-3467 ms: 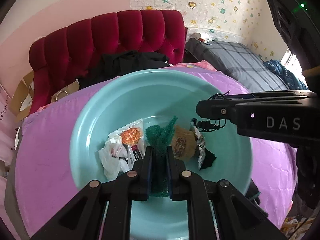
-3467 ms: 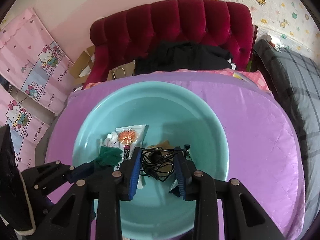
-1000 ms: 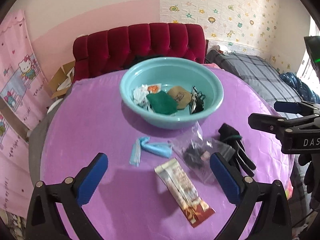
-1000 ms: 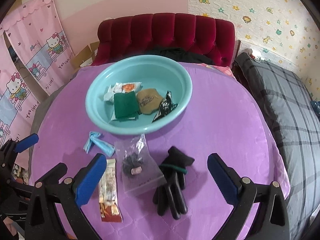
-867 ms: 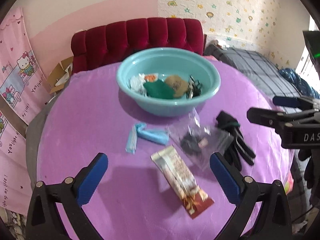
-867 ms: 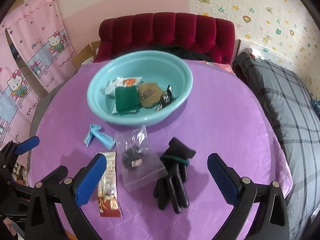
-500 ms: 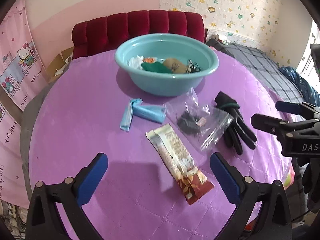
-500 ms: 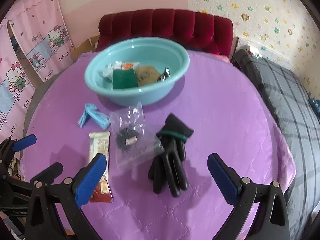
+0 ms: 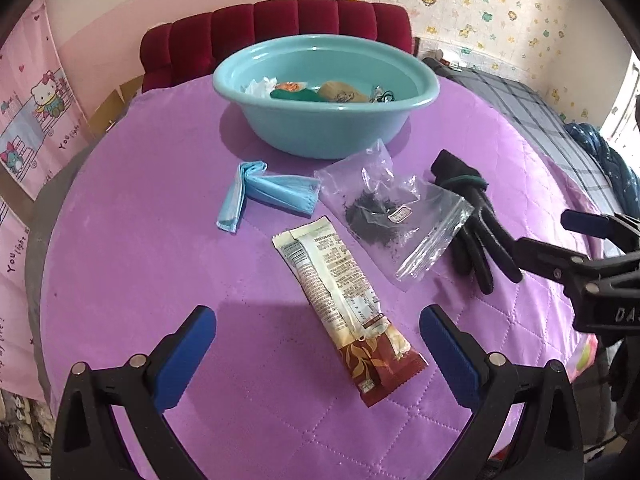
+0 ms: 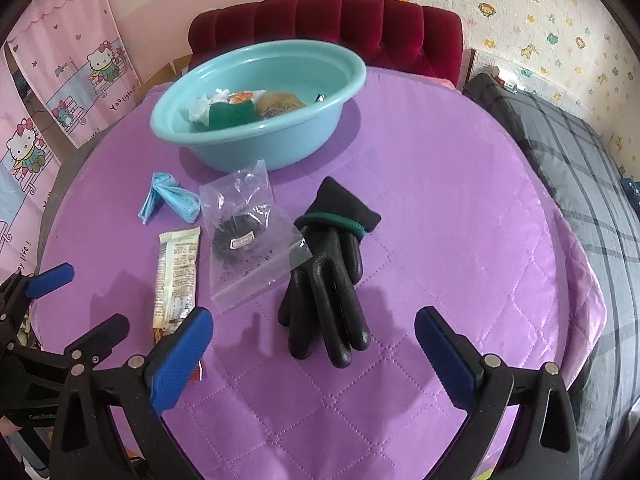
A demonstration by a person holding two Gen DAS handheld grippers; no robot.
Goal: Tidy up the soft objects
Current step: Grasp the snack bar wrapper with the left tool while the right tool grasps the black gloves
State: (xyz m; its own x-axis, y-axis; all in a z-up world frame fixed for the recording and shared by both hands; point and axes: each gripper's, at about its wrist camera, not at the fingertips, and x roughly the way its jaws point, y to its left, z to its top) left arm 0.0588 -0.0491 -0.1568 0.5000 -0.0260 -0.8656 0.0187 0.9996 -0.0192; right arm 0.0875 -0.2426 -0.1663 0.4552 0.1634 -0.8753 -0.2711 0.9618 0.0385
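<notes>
Both tools are released and carry nothing: the left gripper point(image 9: 316, 336) hangs with its blue pads wide apart above the long cream and brown snack wrapper point(image 9: 344, 304), and the right gripper point(image 10: 316, 340) stands wide apart above the pair of black rubber gloves point(image 10: 328, 280) bound with a green band. On the round purple quilted table point(image 10: 460, 208), a clear plastic zip bag point(image 10: 248, 236) lies between wrapper and gloves, and a folded light blue face mask point(image 9: 260, 192) is near the turquoise plastic basin point(image 9: 324, 96). The basin holds a green cloth point(image 10: 232, 114) and other small things.
</notes>
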